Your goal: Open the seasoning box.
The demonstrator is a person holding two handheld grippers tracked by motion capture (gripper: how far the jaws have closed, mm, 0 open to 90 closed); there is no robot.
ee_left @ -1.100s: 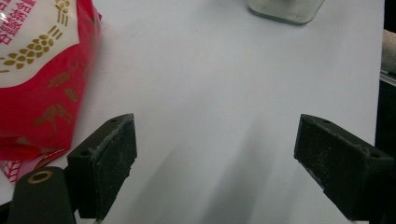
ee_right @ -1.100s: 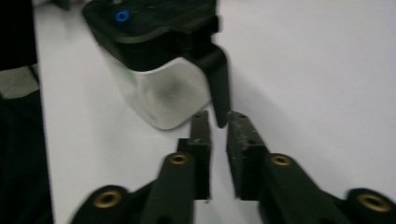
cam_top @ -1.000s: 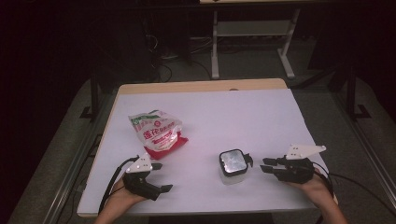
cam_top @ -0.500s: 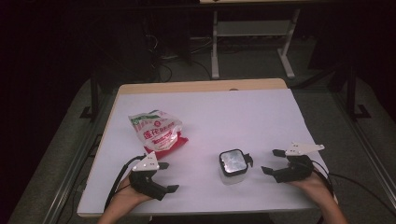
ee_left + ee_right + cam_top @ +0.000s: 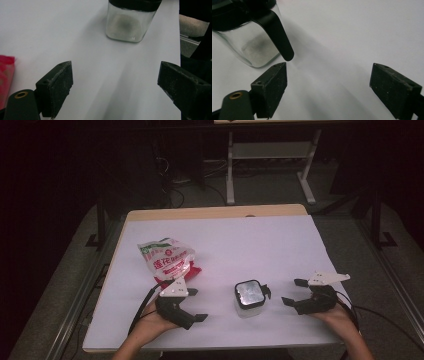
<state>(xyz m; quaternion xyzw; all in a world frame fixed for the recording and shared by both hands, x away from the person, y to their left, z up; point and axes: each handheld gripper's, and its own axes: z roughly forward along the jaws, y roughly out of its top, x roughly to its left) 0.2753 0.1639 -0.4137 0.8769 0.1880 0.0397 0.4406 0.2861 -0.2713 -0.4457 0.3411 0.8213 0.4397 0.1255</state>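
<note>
One bag (image 5: pixel 167 259), one jar (image 5: pixel 249 297) and two grippers are counted on the white table (image 5: pixel 240 240). The bag, printed in red, green and white, is seen in the high view just ahead of the left gripper (image 5: pixel 192 306) and a little to its left, lying flat and apart from the jaws; in the left gripper view a red edge of it (image 5: pixel 5 75) is caught at the far left of the frame.

The left gripper is held released, its two black jaws spread wide with nothing between them, only bare table. In the left gripper view the jar (image 5: pixel 130 21) is found ahead of the jaws, well apart from them.

The single jar is made of clear glass, square in plan, upright, and closed by a black lid from which one black clip hangs down its side. It stands between the two grippers, nearer the right one.

The right gripper (image 5: pixel 295 293) is likewise held released, jaws parted wide and pointed toward the jar. In the right gripper view the jar (image 5: pixel 253 42) is placed just ahead of the left-hand jaw, the clip (image 5: pixel 277 37) ending just above that jaw's tip; whether they touch cannot be told.
</note>
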